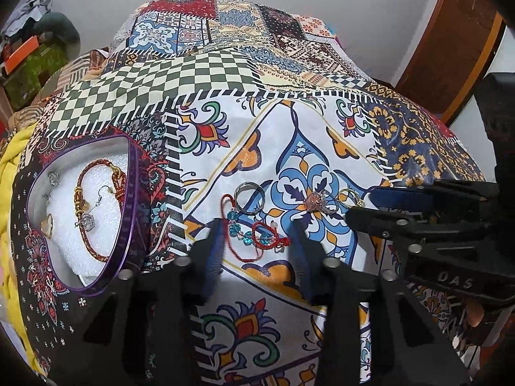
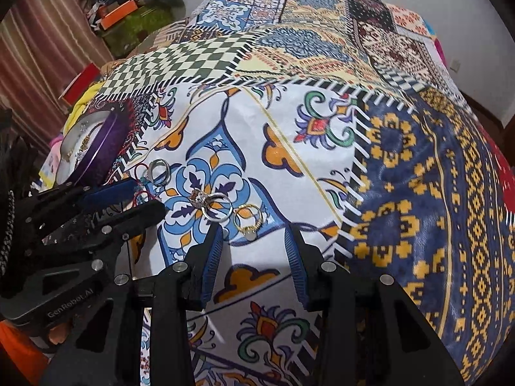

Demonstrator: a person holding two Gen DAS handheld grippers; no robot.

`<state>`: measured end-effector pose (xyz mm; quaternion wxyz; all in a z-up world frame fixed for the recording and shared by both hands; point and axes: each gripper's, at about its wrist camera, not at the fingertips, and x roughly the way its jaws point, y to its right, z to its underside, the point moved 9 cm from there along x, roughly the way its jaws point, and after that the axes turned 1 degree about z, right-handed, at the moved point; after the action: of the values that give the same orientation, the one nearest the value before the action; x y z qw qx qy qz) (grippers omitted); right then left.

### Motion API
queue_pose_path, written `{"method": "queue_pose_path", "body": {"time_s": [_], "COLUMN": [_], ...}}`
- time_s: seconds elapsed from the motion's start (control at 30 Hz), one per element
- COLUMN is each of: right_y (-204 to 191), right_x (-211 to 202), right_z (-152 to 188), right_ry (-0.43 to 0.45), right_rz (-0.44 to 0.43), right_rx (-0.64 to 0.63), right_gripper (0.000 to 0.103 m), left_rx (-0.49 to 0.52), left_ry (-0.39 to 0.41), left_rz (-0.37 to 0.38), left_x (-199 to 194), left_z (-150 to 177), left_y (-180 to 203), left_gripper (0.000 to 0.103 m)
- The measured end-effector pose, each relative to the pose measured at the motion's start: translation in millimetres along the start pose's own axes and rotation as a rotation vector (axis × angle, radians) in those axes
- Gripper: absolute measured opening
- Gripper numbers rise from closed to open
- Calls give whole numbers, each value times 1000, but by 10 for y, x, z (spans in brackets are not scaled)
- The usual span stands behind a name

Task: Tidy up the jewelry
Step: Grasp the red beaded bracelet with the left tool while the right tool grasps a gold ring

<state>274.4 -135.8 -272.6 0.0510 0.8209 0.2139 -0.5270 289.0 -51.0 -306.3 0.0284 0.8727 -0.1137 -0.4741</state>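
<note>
Loose on the patterned cloth (image 1: 244, 135), a red-cord beaded bracelet (image 1: 257, 236) lies between the left gripper (image 1: 256, 247)'s spread, empty fingers (image 1: 214, 254), beside the heart-shaped tin (image 1: 128, 193). Likewise, the right gripper (image 2: 254, 251) hangs wide open and empty just short of a gold ring (image 2: 248, 217). A closing pinch could snag soft fabric or flick the small ring away.

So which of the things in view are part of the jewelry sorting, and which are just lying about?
Job:
heart-shaped box holding a braided bracelet and earrings
beaded red cord bracelet
plain silver ring
stone ring
gold ring
left gripper and right gripper, jaws open

Lying about:
patterned cloth
yellow fabric
clutter pile
</note>
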Motion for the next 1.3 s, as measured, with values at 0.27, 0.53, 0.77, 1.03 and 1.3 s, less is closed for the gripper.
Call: {"method": "queue_pose_path", "body": {"time_s": [0.27,0.53,0.77,1.03,1.3], "right_y": [-33,-24,-85,-224,-418], "right_x": [11,-175,-457,-866,-1205], "right_z": [-8,-77,-172,-357,-494], "right_ry": [25,78,148,255,350], "right_rz": [20,19,29,23,-7], "right_rx": [-35,-12,-8,-24,-39], "right_gripper": [13,13,13,13,13], "left_rx": [5,1,7,7,-2], "left_ry": [6,8,78,171,271], "left_rz": [5,12,19,1,-27], "left_x": [-46,-221,-594,-1050,-1498], "left_z": [56,148,33,-124,-284], "left_y": [19,45,68,67,-37], "left_gripper": [17,15,15,15,15]}}
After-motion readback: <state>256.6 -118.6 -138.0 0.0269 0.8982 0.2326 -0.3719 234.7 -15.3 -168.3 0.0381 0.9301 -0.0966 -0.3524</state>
